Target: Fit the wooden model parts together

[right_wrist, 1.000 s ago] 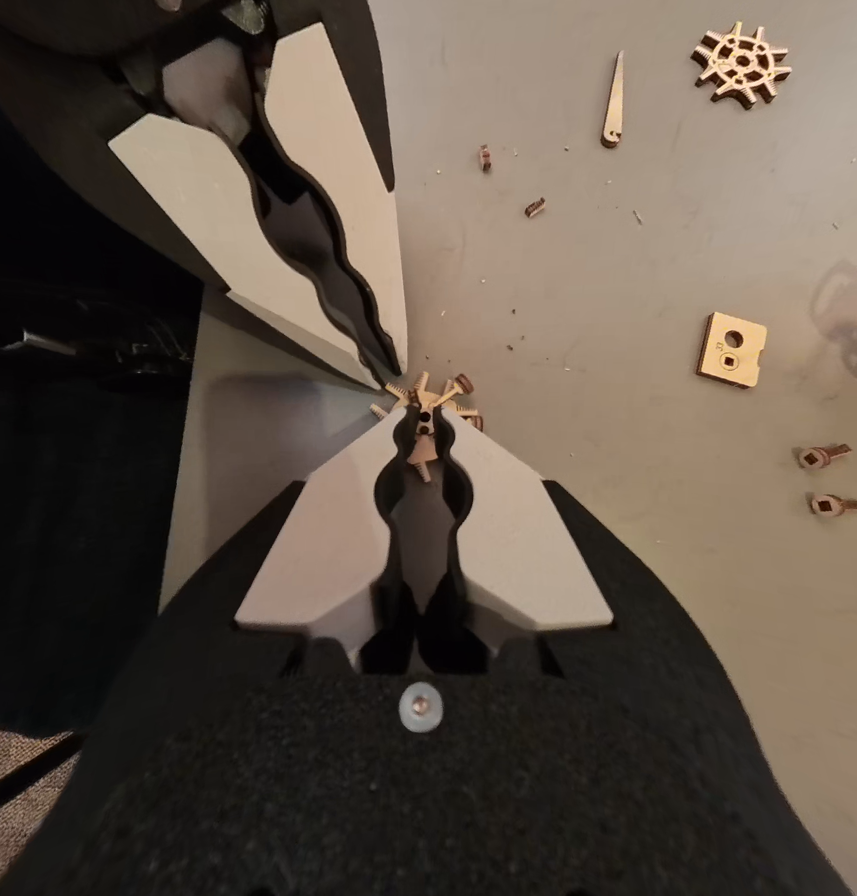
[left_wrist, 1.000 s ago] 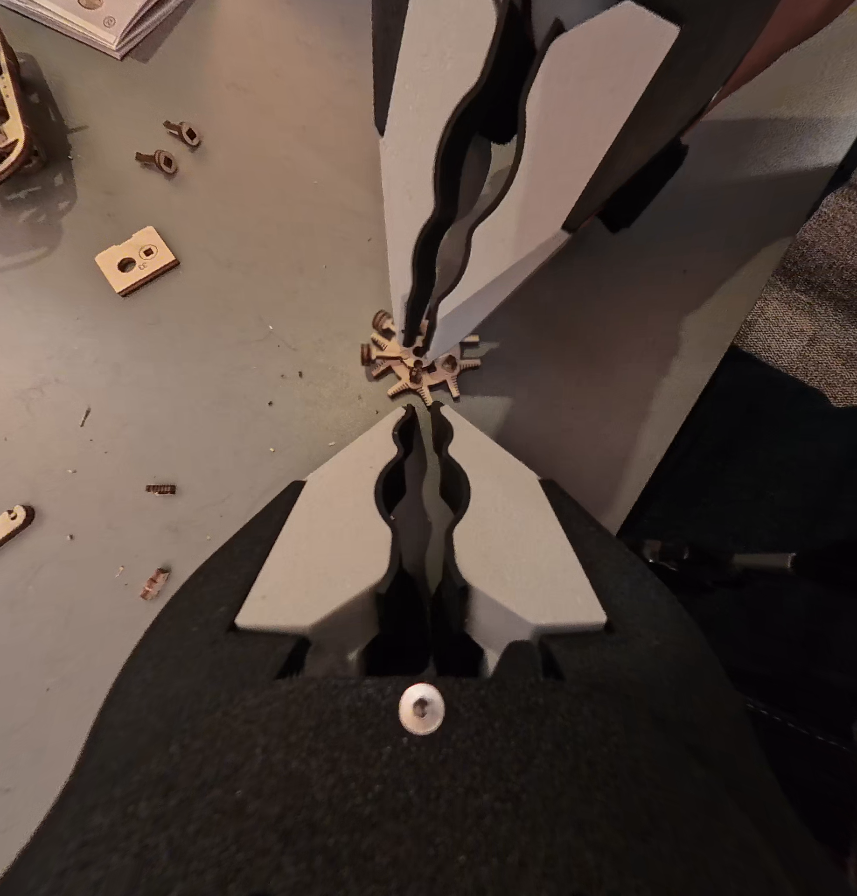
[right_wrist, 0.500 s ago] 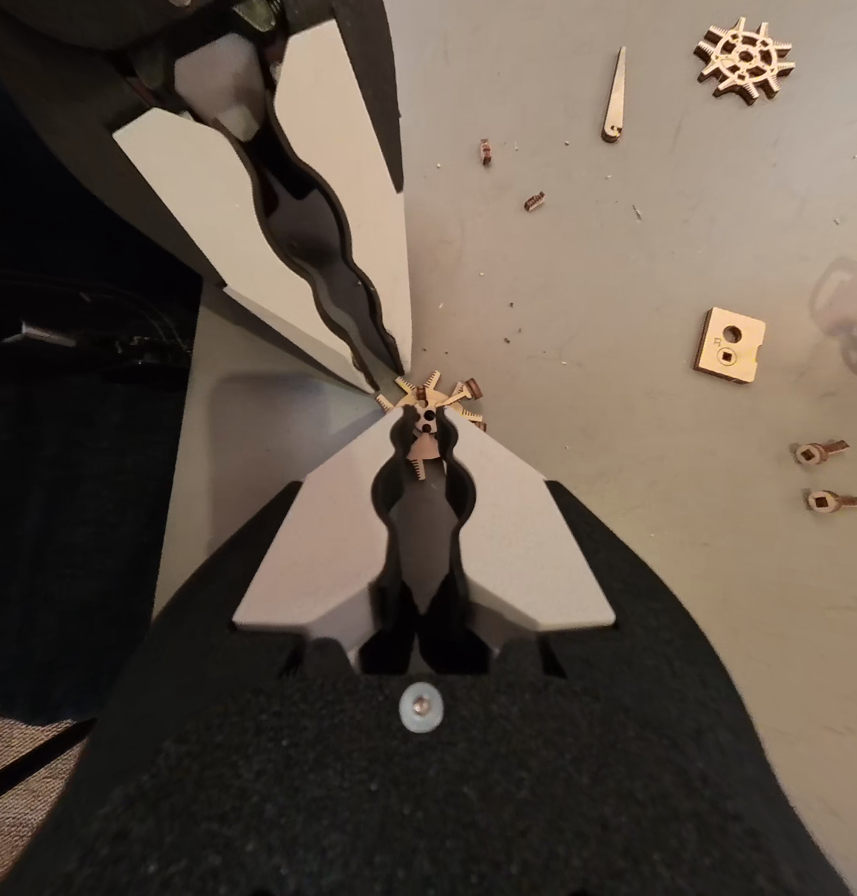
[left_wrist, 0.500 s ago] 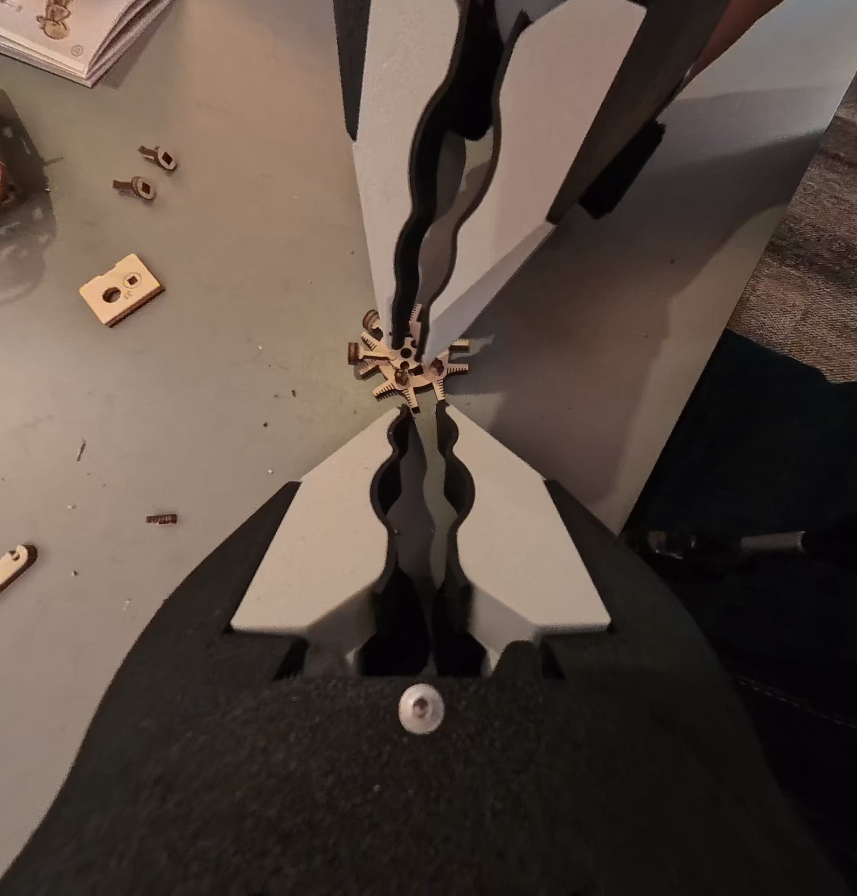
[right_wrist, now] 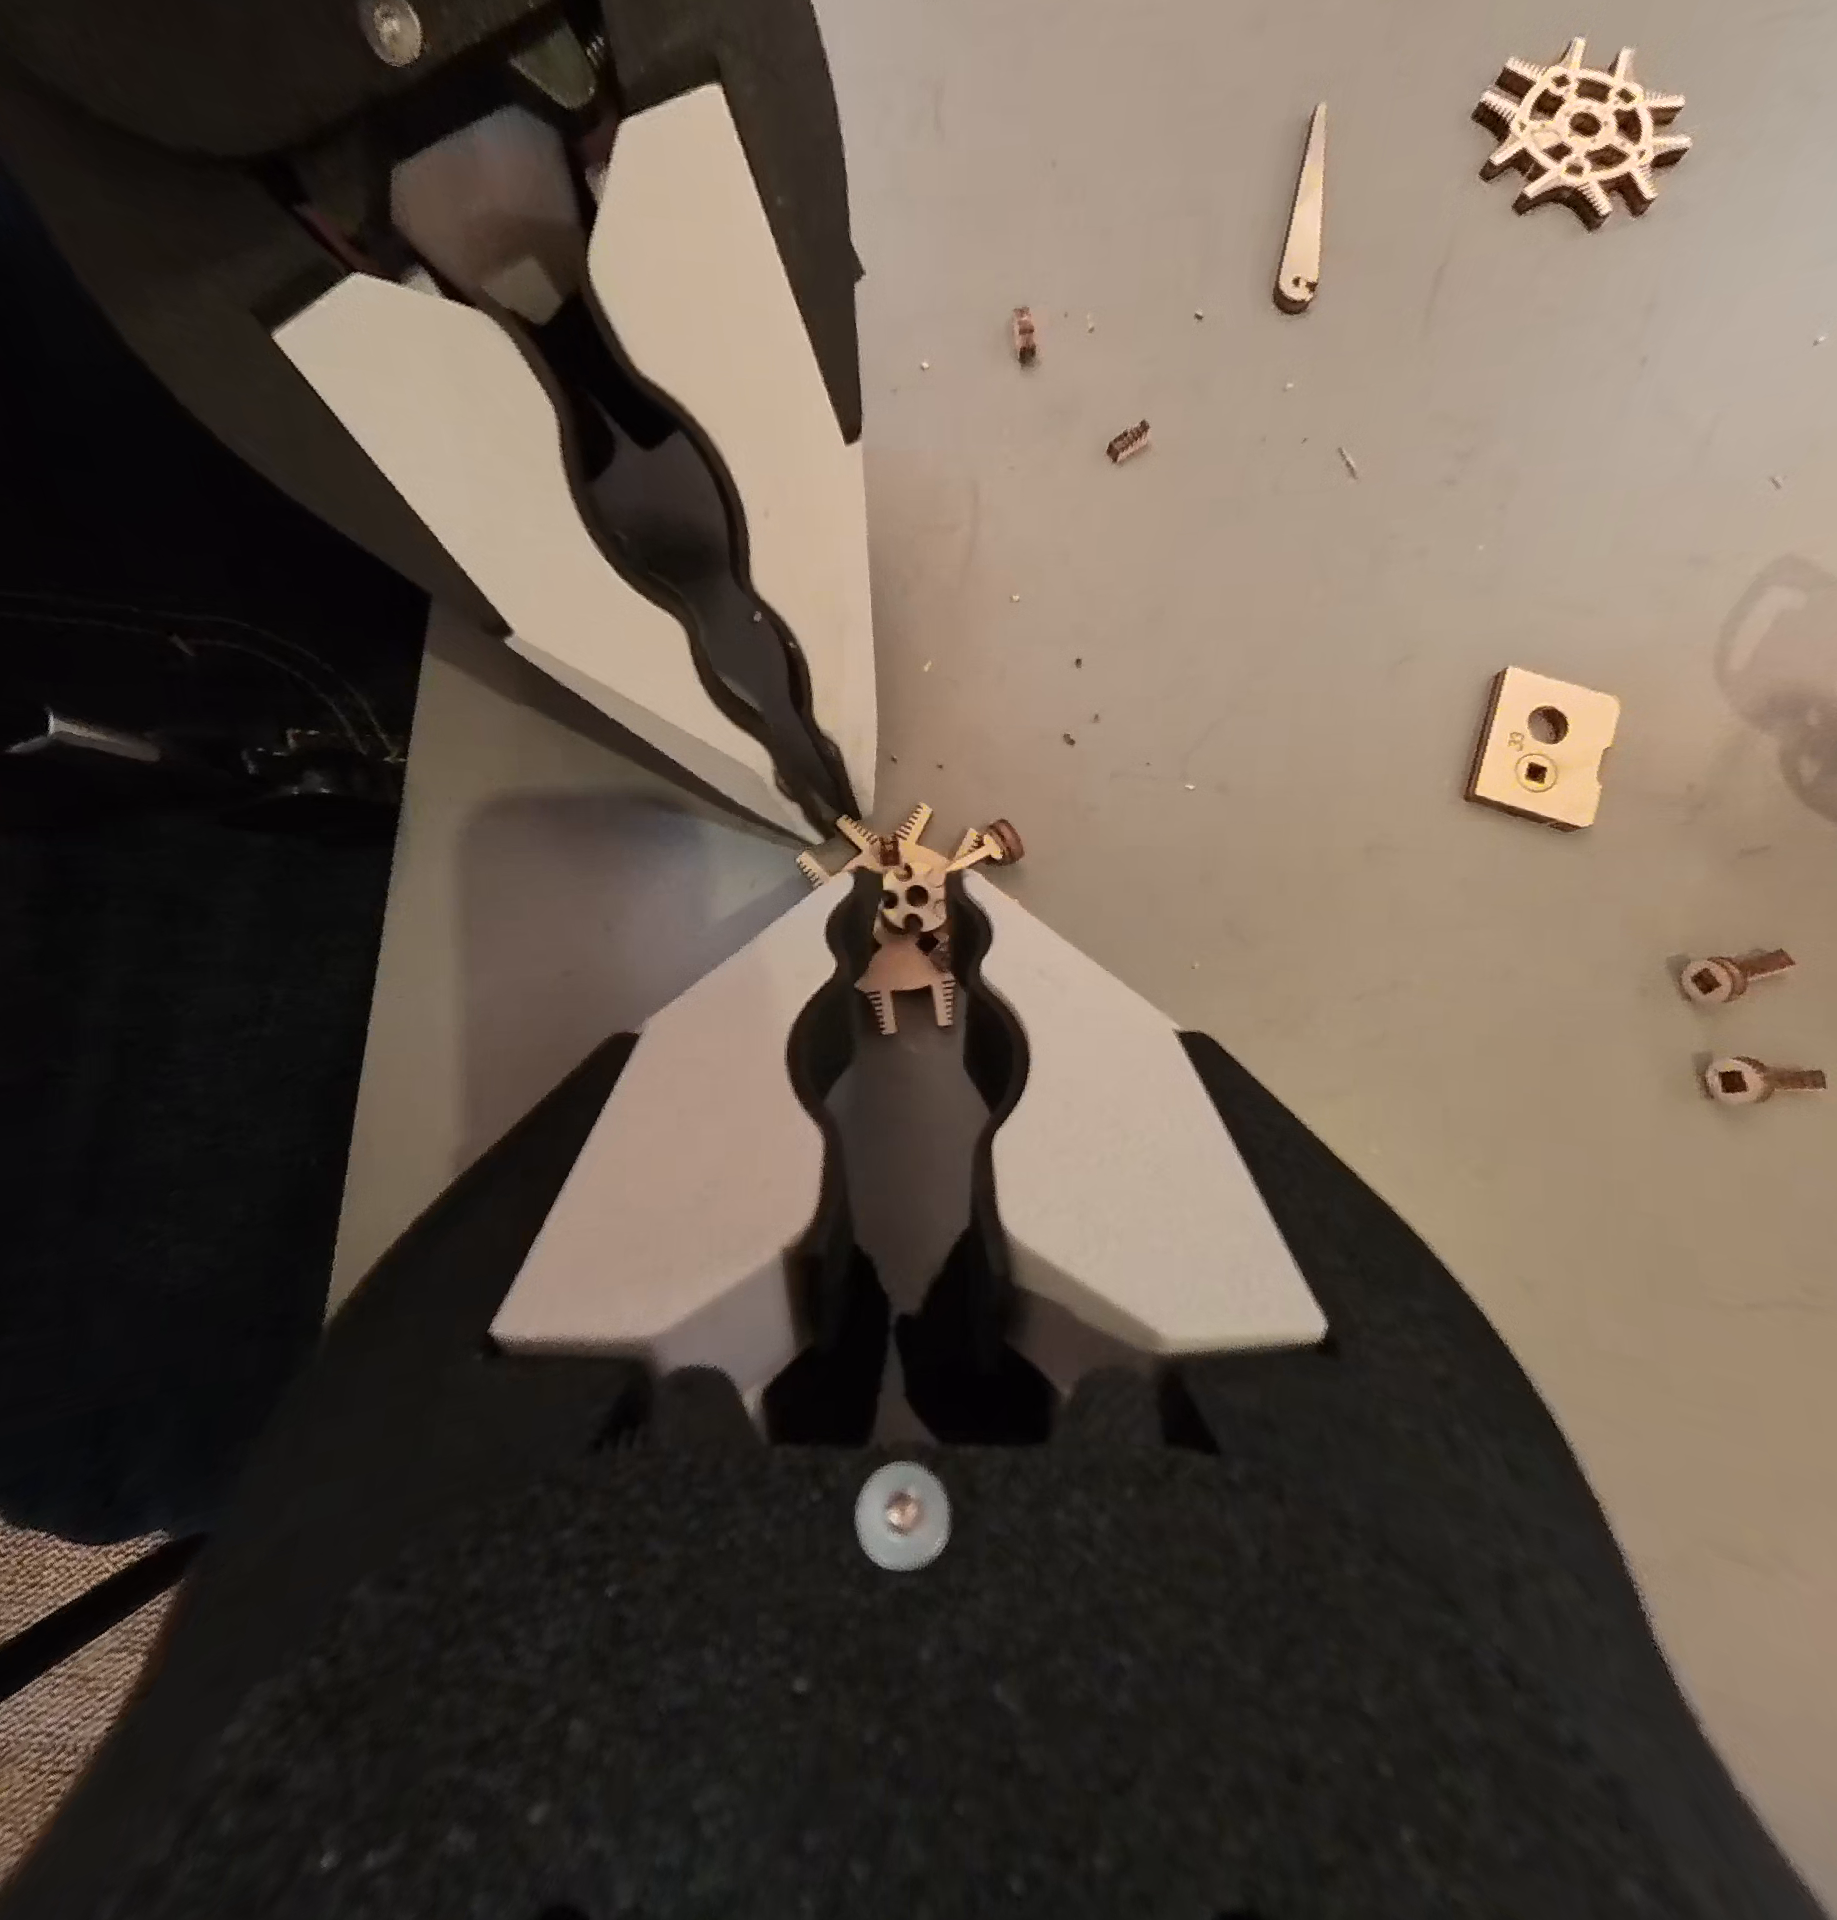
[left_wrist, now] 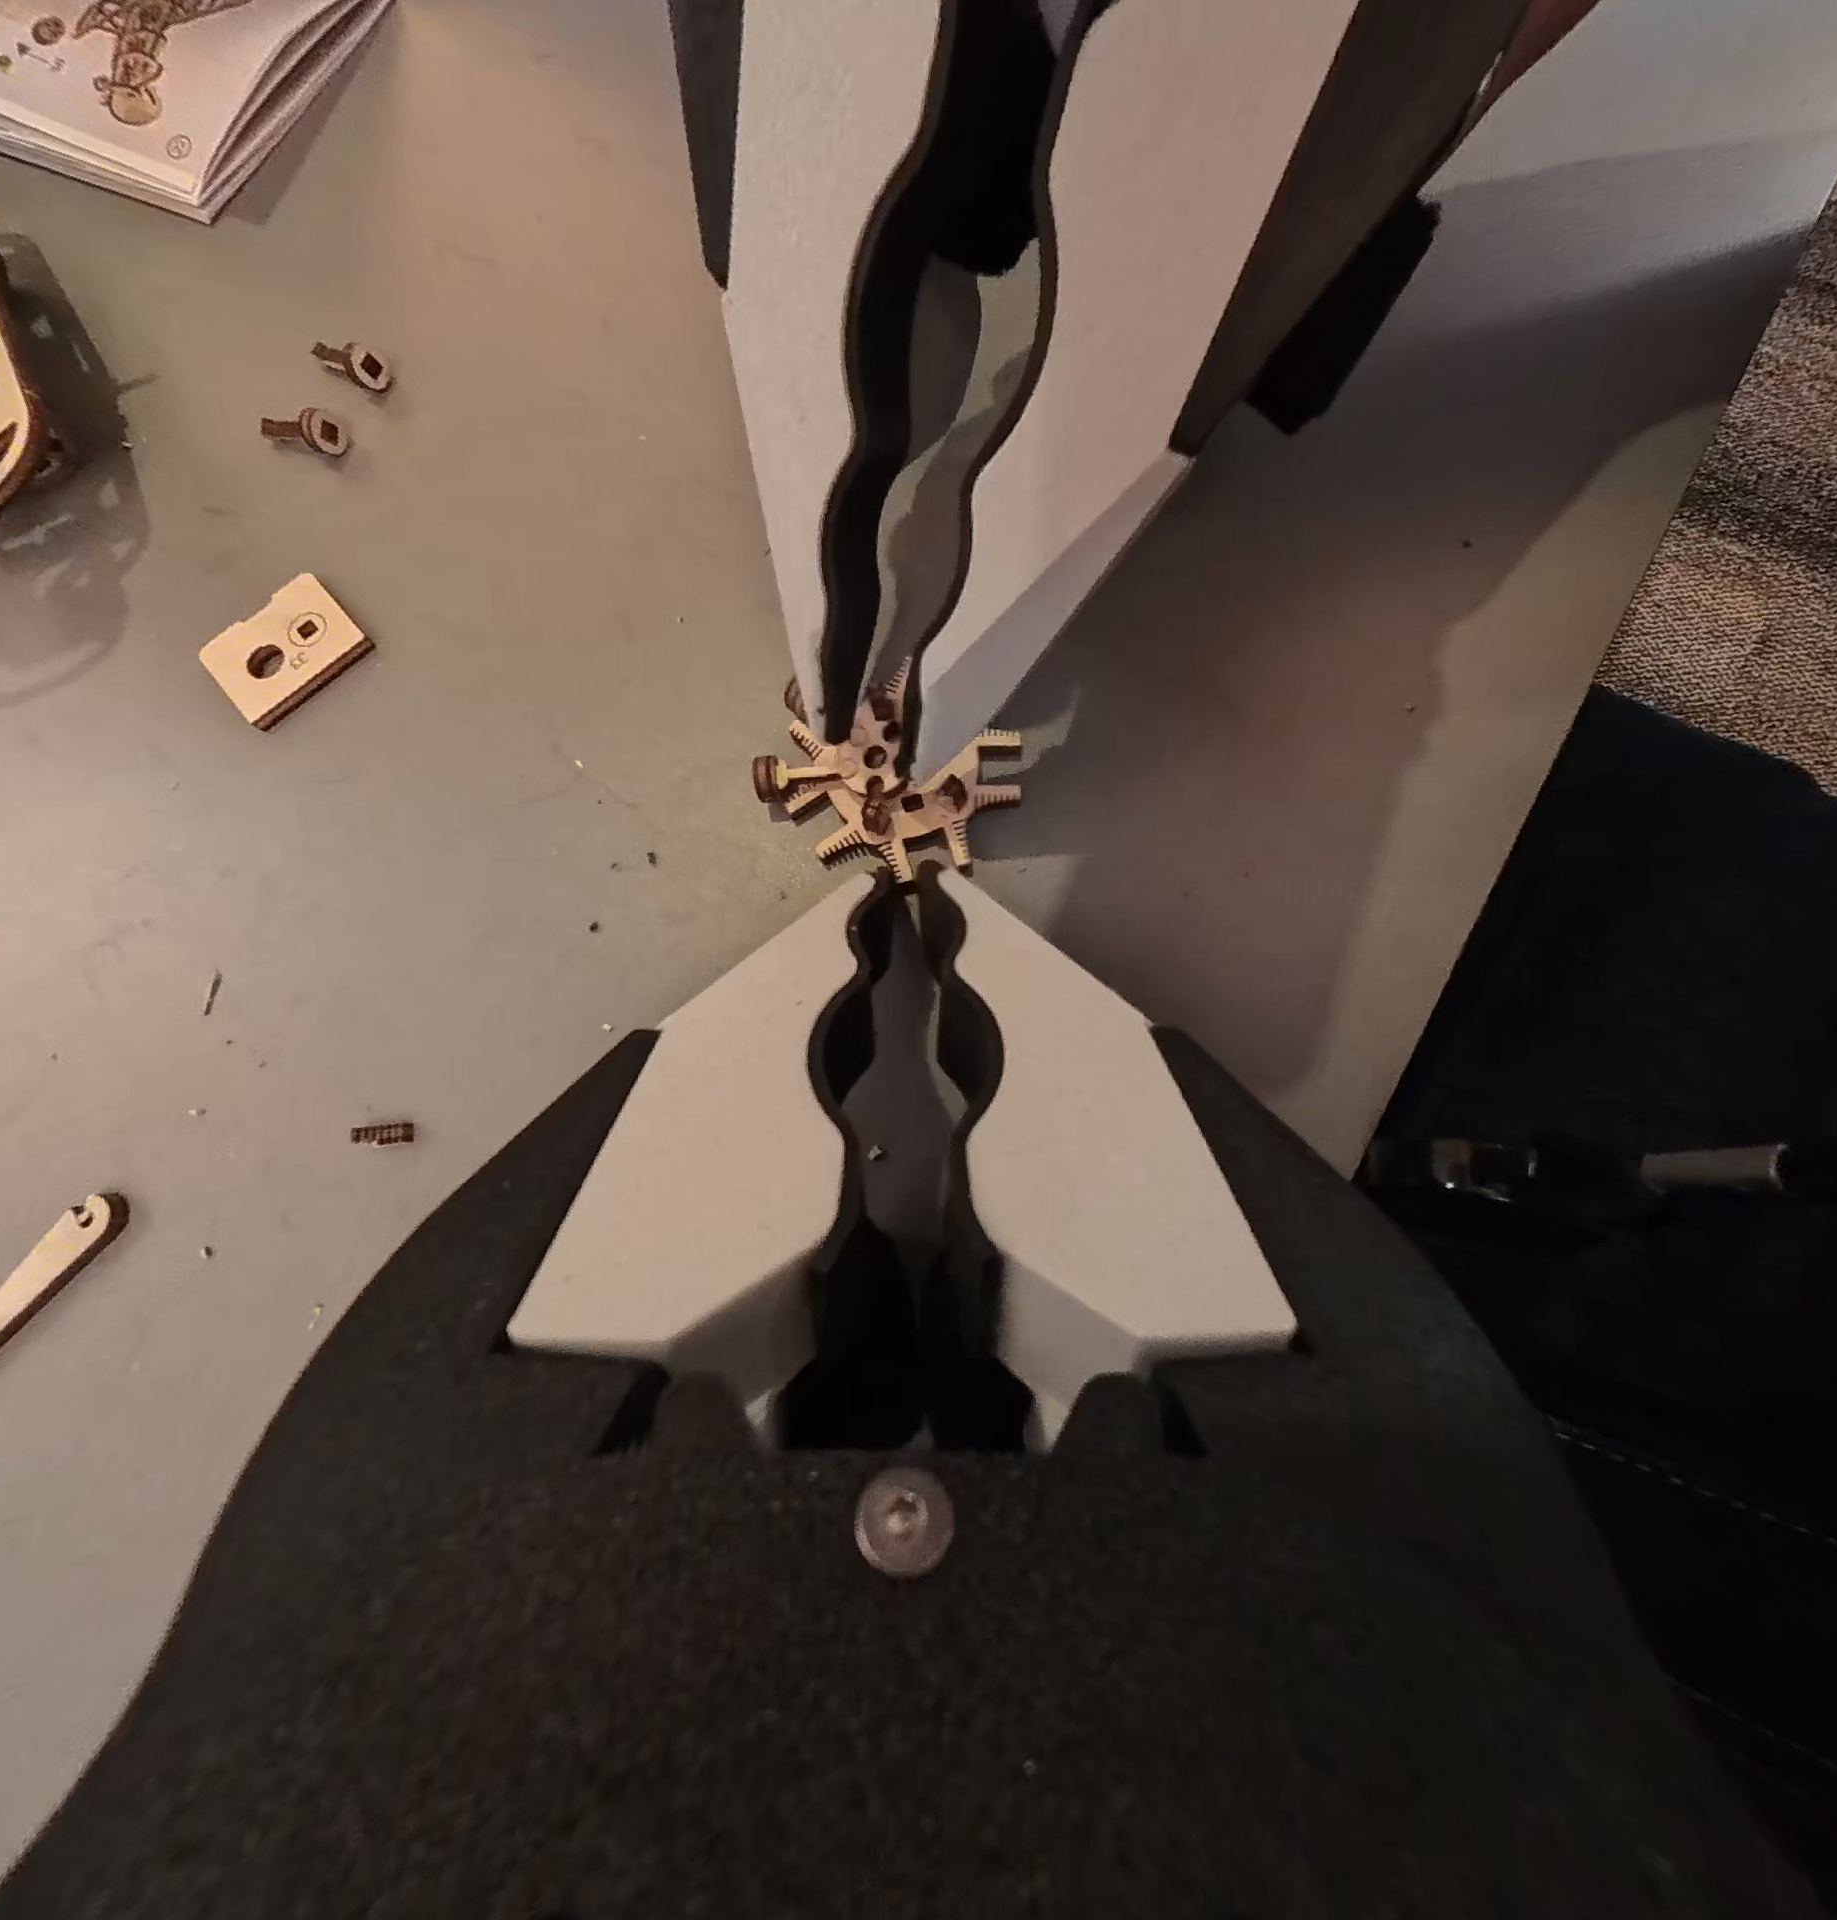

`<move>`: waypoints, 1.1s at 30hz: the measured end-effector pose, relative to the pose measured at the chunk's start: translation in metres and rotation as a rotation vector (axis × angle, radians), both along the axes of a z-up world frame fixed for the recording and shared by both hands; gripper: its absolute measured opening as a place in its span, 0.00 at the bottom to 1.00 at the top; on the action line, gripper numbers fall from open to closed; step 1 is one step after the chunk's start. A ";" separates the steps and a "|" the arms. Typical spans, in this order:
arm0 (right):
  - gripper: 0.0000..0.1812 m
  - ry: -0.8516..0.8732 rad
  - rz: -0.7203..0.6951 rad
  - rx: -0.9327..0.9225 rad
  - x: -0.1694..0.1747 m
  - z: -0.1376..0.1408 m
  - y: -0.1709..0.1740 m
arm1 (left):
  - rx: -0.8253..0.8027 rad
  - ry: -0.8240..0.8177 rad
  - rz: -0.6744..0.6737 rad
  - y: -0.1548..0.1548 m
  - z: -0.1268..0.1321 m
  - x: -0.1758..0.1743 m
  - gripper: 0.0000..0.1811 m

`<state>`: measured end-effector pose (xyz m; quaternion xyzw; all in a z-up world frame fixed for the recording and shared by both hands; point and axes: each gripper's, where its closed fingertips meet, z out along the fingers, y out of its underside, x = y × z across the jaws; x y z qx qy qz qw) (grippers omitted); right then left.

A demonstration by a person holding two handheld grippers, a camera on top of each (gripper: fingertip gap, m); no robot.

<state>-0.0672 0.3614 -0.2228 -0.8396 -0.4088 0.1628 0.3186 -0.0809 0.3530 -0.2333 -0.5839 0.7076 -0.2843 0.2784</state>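
Wooden toothed gear assembly (left_wrist: 886, 787) sits at frame centre above the grey table (left_wrist: 426, 883). Below it, the left gripper (left_wrist: 898, 883) pinches one lower tooth; above, the right gripper (left_wrist: 872, 698) clamps the hub. Loose tan square plate (right_wrist: 1539, 762) lies at right.

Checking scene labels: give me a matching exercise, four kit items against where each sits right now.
Things:
1. pegged wheel
2. loose wheel
3. square plate
4. booklet

Places:
A. flat on the table, near two small pegs
B. between the right gripper fingertips
C. top-left corner of the left wrist view
D. beside the pointed strip

Pairs: 1-B, 2-D, 3-A, 4-C
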 end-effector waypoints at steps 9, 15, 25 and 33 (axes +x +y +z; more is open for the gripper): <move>0.08 0.003 0.000 -0.057 0.001 -0.006 0.001 | 0.013 0.000 -0.004 0.001 0.000 0.001 0.00; 0.07 -0.018 0.030 -0.043 0.002 -0.006 -0.001 | 0.012 0.000 -0.003 0.002 0.000 0.002 0.00; 0.07 -0.011 0.030 0.017 0.002 0.001 0.001 | 0.041 -0.005 -0.007 0.001 0.000 0.003 0.00; 0.07 -0.006 0.066 -0.012 -0.001 -0.004 -0.006 | 0.039 -0.006 -0.009 0.001 0.000 0.003 0.00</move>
